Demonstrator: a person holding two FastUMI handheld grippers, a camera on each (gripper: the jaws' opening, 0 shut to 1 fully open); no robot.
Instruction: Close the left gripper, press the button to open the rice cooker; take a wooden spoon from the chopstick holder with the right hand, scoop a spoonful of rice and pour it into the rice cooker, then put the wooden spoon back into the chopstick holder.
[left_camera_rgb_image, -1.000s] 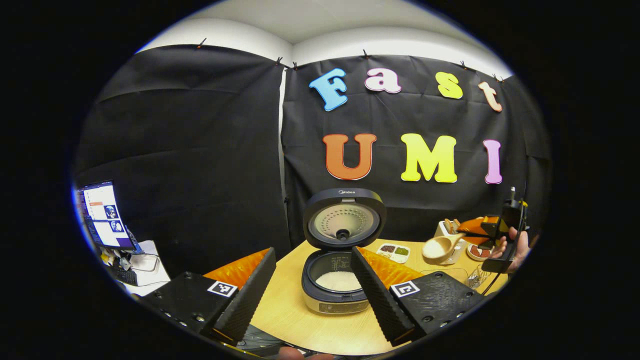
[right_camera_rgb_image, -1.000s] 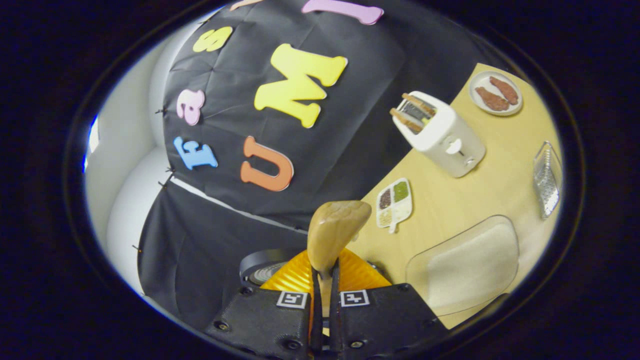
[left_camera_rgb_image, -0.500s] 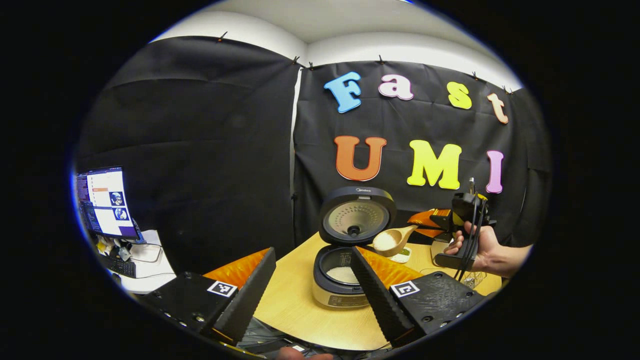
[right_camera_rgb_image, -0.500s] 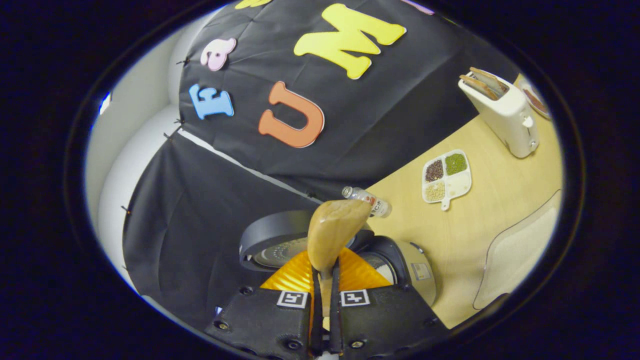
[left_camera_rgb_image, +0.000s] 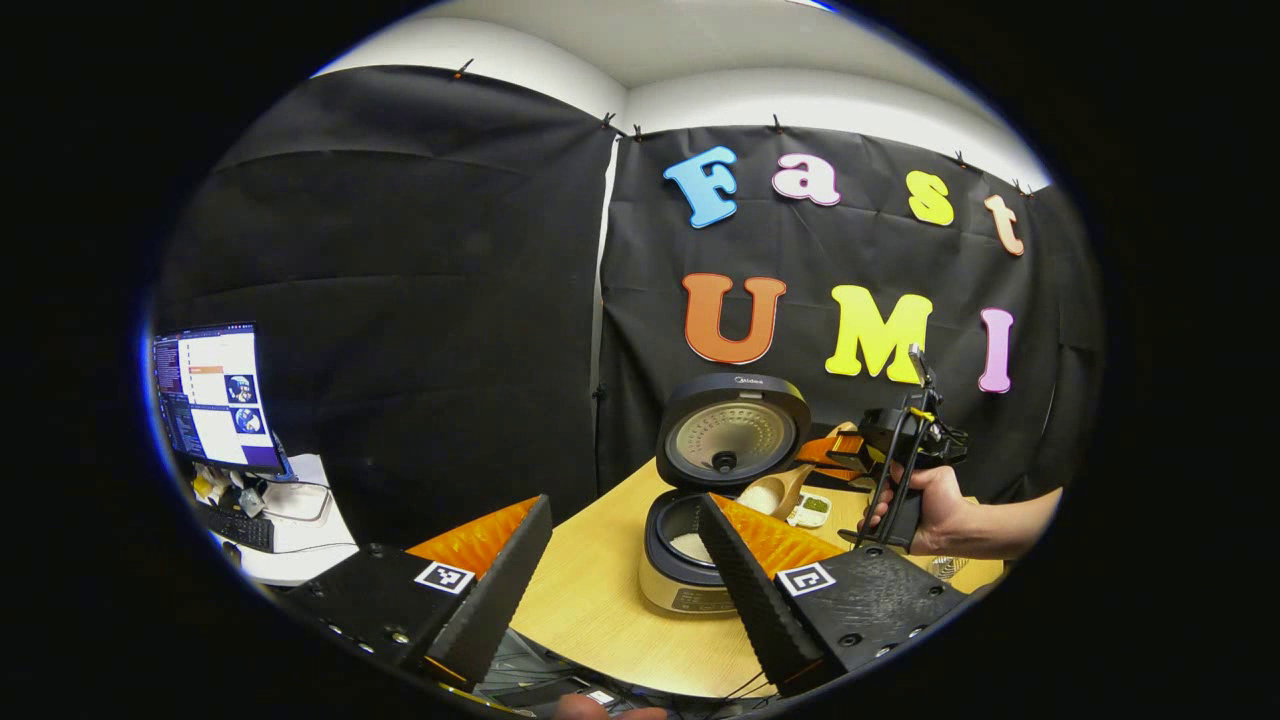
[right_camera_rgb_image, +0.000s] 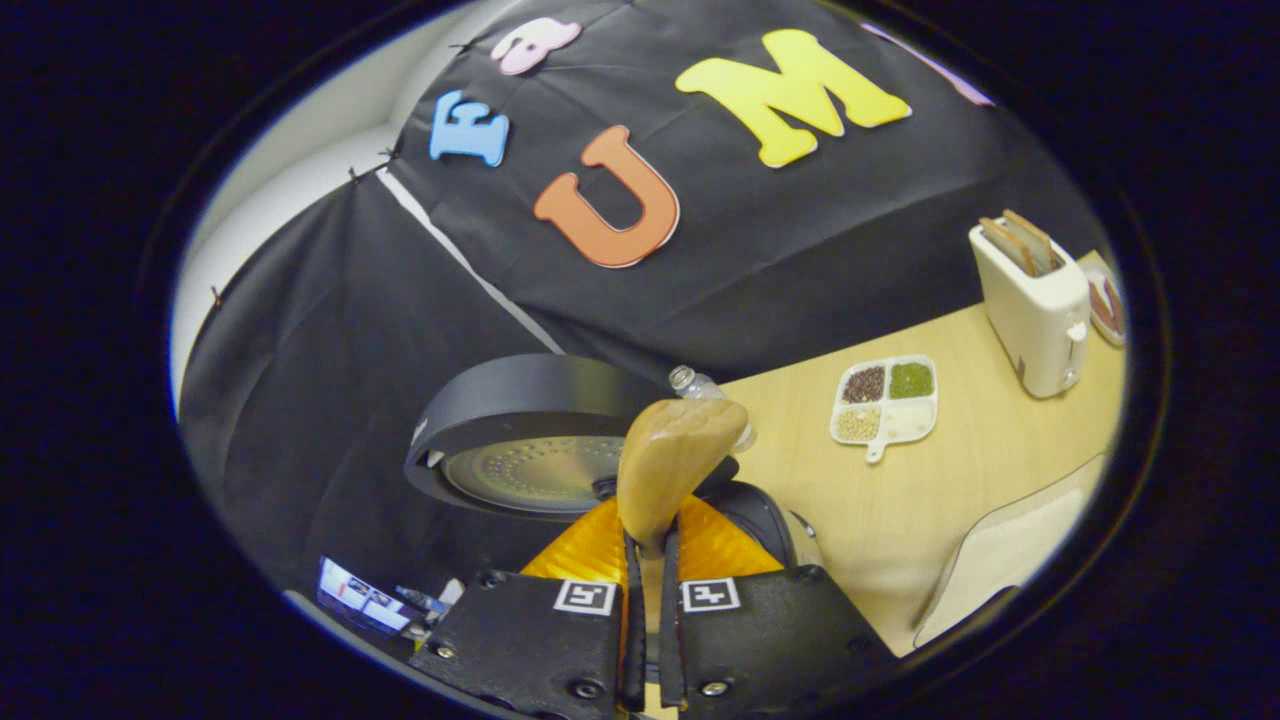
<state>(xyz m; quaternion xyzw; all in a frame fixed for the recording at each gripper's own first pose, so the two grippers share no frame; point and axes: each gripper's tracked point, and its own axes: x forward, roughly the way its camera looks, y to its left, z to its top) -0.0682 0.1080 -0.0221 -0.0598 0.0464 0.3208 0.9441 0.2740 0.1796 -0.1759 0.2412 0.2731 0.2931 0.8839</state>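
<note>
Rice cooker: the round dark rice cooker (left_camera_rgb_image: 700, 545) stands on the pale wooden table (left_camera_rgb_image: 600, 610) with its lid (left_camera_rgb_image: 733, 432) swung up; white rice lies in the pot.
Spoon: the light-brown wooden spoon (left_camera_rgb_image: 772, 492) hangs at the pot's far rim, its bowl heaped with white rice.
Right gripper: the right gripper (right_camera_rgb_image: 648, 600), held in a hand (left_camera_rgb_image: 925, 500), has its fingers pinched narrow on the spoon's handle.
Left gripper: the left gripper (left_camera_rgb_image: 625, 570) has its fingers spread wide, holding nothing, near the cooker.
Handling: the spoon is likely stiff, light and smooth; the loose grains would spill at a tilt. A grip on the handle, well back from the bowl, suits the pour.
Nearby: a white divided dish of grains (right_camera_rgb_image: 885, 405), a white toaster (right_camera_rgb_image: 1030, 300).
</note>
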